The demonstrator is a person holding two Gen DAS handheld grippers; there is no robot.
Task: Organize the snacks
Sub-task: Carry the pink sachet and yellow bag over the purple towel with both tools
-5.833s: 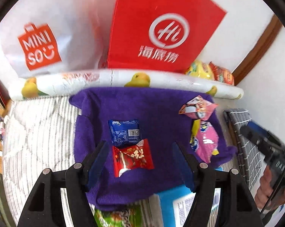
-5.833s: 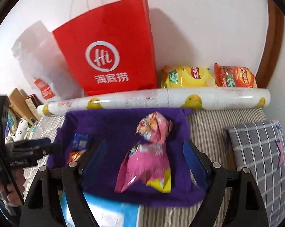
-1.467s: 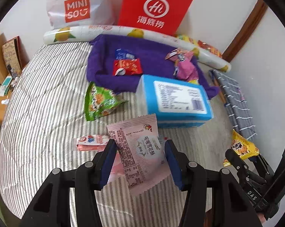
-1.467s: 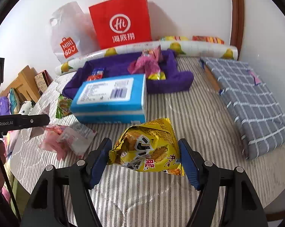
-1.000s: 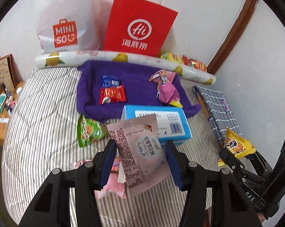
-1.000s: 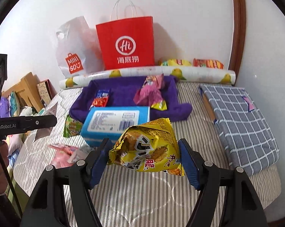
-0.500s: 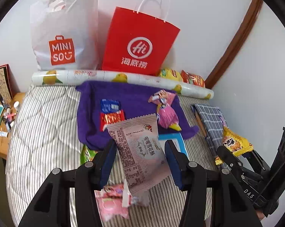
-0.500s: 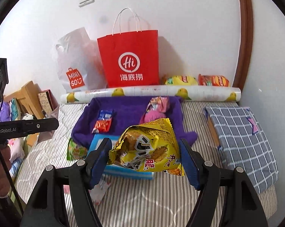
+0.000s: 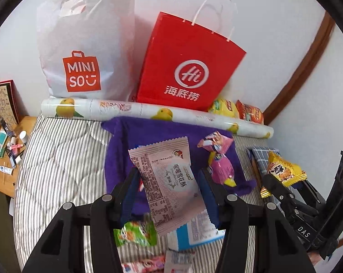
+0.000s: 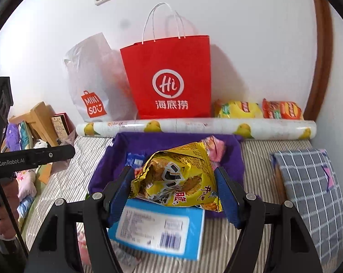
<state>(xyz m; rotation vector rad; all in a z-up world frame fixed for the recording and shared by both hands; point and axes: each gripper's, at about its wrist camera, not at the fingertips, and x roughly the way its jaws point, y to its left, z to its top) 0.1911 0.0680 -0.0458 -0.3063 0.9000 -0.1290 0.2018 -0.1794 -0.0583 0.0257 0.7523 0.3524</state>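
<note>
Purple cloth [image 9: 126, 159]: the sorting area, spread mid-frame on the striped bed [image 9: 57, 170] in both wrist views, below the fruit-print roll [image 9: 103, 110]. Already on it: a pink packet [image 9: 221, 166] right of centre in the left view, and a blue packet [image 10: 135, 158] at its left side in the right view.

Item one, pale pink wafer packet [image 9: 169, 182]: my left gripper [image 9: 169, 188] is clamped on it, one pad on each long edge, packet upright and blocking the centre of the left view over the cloth's near half.

Item two, yellow crisp bag [image 10: 176, 179]: my right gripper [image 10: 173, 188] grips it across its puffed middle, jaws wide because the bag is wide. It fills the centre of the right view, above the blue-and-white box [image 10: 157, 227] at the lower middle.

Not yet sorted, lower part of the left view: a green packet [image 9: 135, 231] and small pink sachets [image 9: 144, 264], lying on the bed.

Backdrop, upper frame: white Miniso bag [image 9: 85, 45], red paper bag [image 9: 187, 68], and two crisp bags [image 10: 258, 109] on the ledge behind the roll.

Handling note, my judgement: both packets are in transit toward the cloth. I would carry each clear over the box, lower until the bottom edge meets bare purple cloth, keeping off the snacks already there, then let go. I would keep the two grippers well apart, left item to the left side, right item to the right, and hold the crisp bag lightly so it does not crush.
</note>
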